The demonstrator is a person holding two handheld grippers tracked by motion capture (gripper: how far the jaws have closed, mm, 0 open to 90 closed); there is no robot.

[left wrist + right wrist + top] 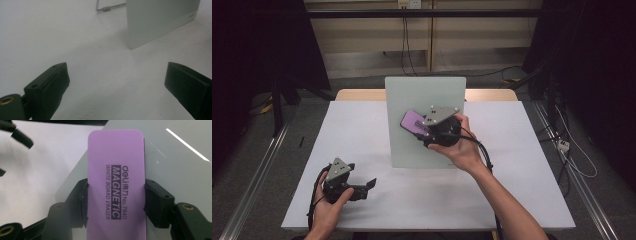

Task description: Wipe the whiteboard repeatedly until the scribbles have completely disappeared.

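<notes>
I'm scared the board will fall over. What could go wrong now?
1. The upright white rectangular whiteboard stands on a thin wire stand; pushing hard with the purple magnetic eraser might tip it backward.
2. The right gripper pinches only the eraser's narrow sides, so it could slip or twist.
3. The open left gripper isn't steadying the board.

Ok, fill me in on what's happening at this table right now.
A person works with a gripper in each hand. The right gripper is shut on a purple magnetic whiteboard eraser, holding it by its long sides against or just over the whiteboard that stands propped on the white table. The left gripper sits low near the table's front left, jaws wide open, holding nothing.
</notes>
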